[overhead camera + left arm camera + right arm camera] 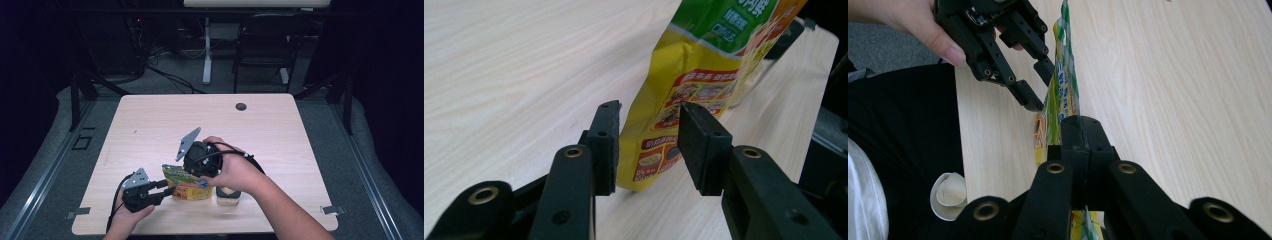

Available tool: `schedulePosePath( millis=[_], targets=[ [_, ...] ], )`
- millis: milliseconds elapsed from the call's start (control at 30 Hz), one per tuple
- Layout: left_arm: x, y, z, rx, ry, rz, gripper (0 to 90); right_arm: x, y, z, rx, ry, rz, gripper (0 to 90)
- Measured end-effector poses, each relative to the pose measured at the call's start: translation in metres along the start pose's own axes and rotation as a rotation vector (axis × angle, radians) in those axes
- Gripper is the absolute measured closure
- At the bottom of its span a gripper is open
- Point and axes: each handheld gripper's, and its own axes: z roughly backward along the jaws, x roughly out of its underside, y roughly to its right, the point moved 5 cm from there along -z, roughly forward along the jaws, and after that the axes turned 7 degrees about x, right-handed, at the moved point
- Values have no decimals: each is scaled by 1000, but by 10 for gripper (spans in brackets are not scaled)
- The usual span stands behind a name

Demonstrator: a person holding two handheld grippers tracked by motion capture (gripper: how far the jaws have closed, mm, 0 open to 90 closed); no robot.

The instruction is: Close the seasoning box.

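Two grippers: right gripper (pixel 1080 145) jaws pinching pouch (pixel 1062 95), left gripper (pixel 649 145) jaws spread

High view: fixed overhead, facing forward and down across the table (pixel 150 120). Both gripper views sit close along their own jaws, sharing the yellow pouch (pixel 704 75) and tabletop.

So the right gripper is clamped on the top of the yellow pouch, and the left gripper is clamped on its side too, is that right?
Not quite. The right gripper is clamped on the yellow pouch, but the left gripper is open: the left gripper view shows its fingers either side of the pouch's edge, with gaps, not closed on it.
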Motion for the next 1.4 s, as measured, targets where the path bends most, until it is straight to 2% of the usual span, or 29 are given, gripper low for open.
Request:
schedulePosePath(
  millis=[133, 233, 433, 567, 767, 967, 1033, 1167, 1267, 1333, 1367, 1400],
  targets=[
    [-2, 0, 2, 3, -2, -1, 575, -1, -1, -4, -16, 17, -9, 896],
    [-7, 0, 11, 19, 39, -20, 530, -2, -2, -5, -17, 21, -7, 884],
    [-15, -4, 27, -3, 105, -12, 509, -3, -3, -6, -17, 26, -11, 819],
    [-18, -5, 33, -5, 121, -12, 495, -3, -4, -6, -17, 34, -19, 767],
    [-22, 0, 34, 4, 138, -27, 473, 0, -4, 0, -39, 63, -57, 701],
    [-25, 3, 35, 9, 137, -35, 466, 5, -2, 6, -29, 88, -71, 642],
    [-25, 4, 35, 14, 139, -35, 466, 8, -2, 10, -21, 114, -88, 600],
    [-26, 4, 37, 10, 140, -37, 466, 20, 3, 24, -11, 161, -146, 596],
    [-26, 2, 38, -14, 158, -25, 468, 33, 9, 32, -1, 173, -185, 596],
    [-26, 1, 40, -6, 147, -23, 472, 42, 13, 36, 7, 181, -213, 599],
    [-26, 1, 40, -9, 158, -20, 473, 48, 14, 37, 3, 182, -226, 602],
    [-26, 0, 40, -26, 163, -20, 476, 53, 15, 38, 10, 184, -241, 604]
  ],
)
